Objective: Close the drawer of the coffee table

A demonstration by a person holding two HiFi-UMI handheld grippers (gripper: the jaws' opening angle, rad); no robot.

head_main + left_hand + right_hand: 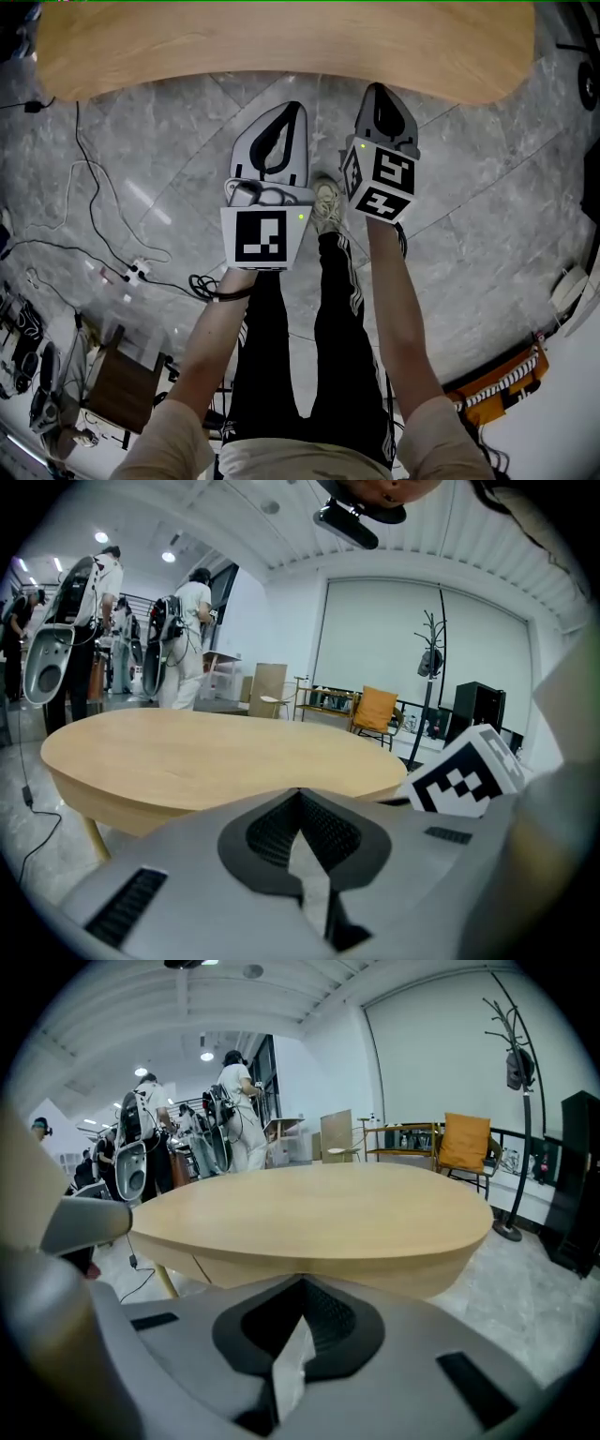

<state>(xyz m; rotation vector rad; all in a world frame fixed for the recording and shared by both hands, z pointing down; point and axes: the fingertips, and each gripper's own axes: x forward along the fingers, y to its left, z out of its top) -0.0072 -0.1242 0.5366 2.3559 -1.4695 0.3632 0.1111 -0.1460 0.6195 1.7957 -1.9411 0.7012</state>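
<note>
The oval light-wood coffee table [281, 47] fills the top of the head view, and its near edge runs smooth with no drawer standing out. My left gripper [294, 106] hovers over the floor just short of that edge, jaws together with nothing between them. My right gripper [377, 90] is beside it to the right, a little closer to the table, also shut and empty. In the left gripper view the table [187, 752] lies ahead beyond the closed tips [298, 791]. The right gripper view shows the table's side [319, 1265] close behind its tips [302, 1281].
Grey marble floor lies under both grippers. Cables [94, 197] and a power strip [136, 272] lie at left, and a small wooden stand [117, 384] at lower left. My shoe [326, 202] is below the grippers. People [187, 639], an orange chair [375, 710] and a coat stand [436, 658] stand beyond the table.
</note>
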